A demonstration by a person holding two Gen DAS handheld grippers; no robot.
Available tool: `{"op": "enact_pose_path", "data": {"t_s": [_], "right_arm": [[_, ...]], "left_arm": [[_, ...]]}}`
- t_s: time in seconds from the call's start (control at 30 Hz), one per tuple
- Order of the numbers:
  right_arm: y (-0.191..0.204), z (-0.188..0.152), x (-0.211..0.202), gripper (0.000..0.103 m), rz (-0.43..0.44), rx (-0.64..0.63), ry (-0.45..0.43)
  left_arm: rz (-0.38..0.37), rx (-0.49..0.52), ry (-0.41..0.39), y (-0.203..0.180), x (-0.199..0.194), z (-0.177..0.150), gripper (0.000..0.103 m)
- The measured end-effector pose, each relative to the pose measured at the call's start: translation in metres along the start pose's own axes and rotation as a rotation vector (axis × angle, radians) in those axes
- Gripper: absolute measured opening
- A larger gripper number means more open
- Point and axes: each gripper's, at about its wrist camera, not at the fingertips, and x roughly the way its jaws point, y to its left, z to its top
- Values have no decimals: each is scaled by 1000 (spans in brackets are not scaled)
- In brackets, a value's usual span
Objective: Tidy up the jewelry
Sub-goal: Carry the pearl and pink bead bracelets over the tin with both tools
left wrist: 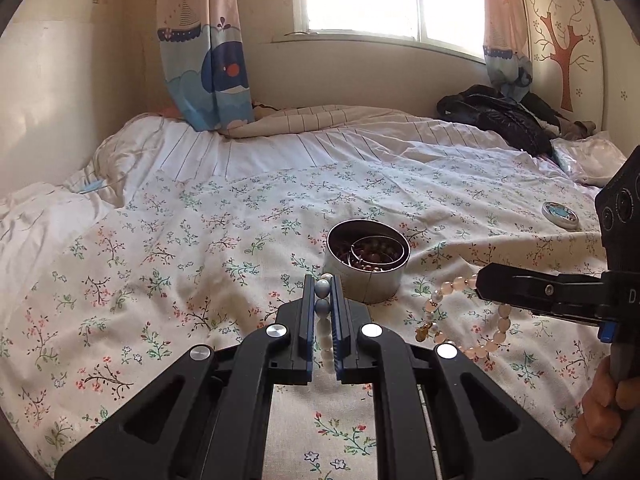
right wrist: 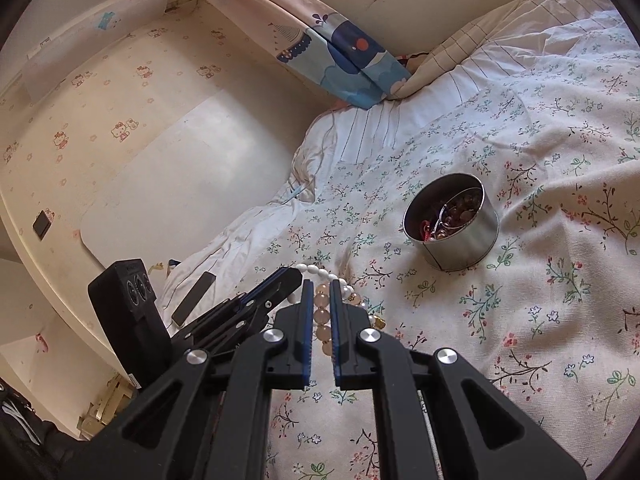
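My left gripper point(left wrist: 323, 280) is shut on a bracelet of white and grey-blue beads point(left wrist: 323, 289), whose string runs back between the jaws. Just beyond its tips stands a round metal tin point(left wrist: 372, 288) on the floral bedspread, with several pieces of jewelry inside. From the right, my right gripper point(left wrist: 482, 280) reaches in, shut on a pink bead bracelet point(left wrist: 502, 322) that hangs in a loop below it. In the right wrist view the pink beads point(right wrist: 321, 315) sit pinched between the right gripper point(right wrist: 321, 284). The left gripper point(right wrist: 294, 274) with its white beads point(right wrist: 312, 269) is just left of it, and the tin point(right wrist: 468, 248) lies ahead to the right.
The tin's lid point(left wrist: 560, 215) lies on the bedspread to the far right. A black jacket point(left wrist: 504, 116) is heaped at the bed's far right corner. A curtain point(left wrist: 208, 60) hangs onto the bed's far side. A hand point(left wrist: 600, 412) holds the right gripper's handle.
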Motion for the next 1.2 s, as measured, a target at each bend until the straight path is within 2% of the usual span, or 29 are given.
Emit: {"op": "enact_pose_path", "data": {"t_s": [0.33,1.2], "right_arm": [[-8,9,-5,9,64,59,-65],[-29,45,12,9,33,97,-161]], "left_arm": [[-6,-9,-31,-5,6,11,7],[-29,-61,-104,-13,34,41,7]]}}
